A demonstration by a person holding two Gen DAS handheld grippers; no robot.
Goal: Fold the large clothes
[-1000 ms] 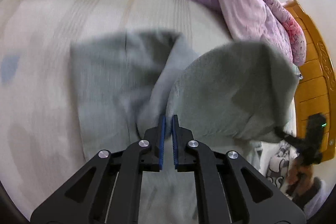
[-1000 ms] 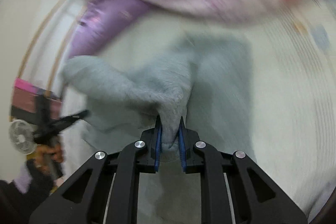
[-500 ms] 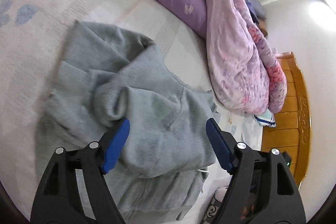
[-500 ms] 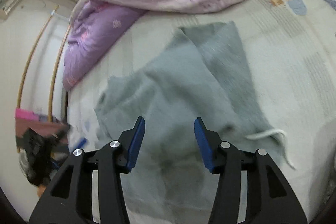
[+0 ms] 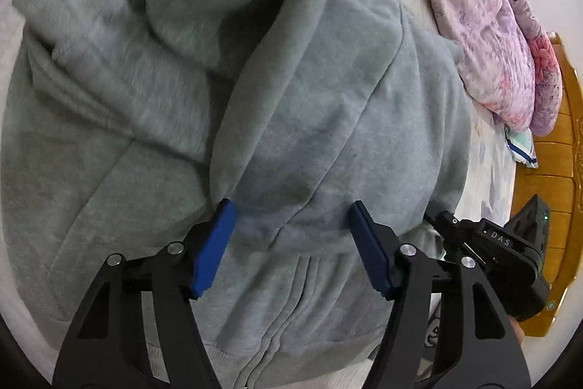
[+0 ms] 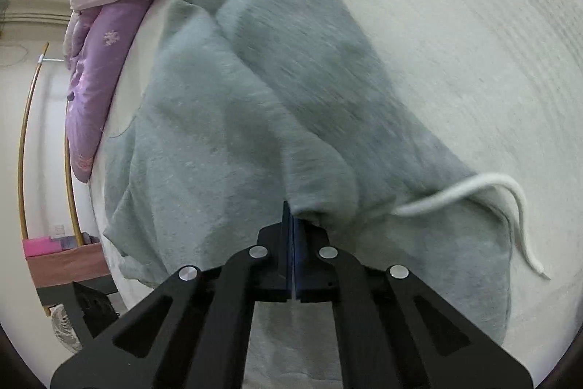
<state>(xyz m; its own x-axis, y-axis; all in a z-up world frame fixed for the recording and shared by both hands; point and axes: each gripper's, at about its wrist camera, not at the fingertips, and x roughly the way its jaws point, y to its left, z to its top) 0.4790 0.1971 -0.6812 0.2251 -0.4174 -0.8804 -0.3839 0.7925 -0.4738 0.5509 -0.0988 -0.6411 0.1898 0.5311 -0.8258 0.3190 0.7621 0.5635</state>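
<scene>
The soft, floppy gray hoodie (image 5: 328, 119) lies bunched on the bed (image 6: 473, 42) near its quilt (image 5: 488, 24) edge, with the right gripper (image 6: 292, 214) pinched on a fold and the left gripper (image 5: 289, 217) closing, not yet pressing, so grab thick edges.

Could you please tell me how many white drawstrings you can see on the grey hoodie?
1: a white drawstring curls off the grey hoodie right of the right gripper. A second may be hidden in the folds.
</scene>
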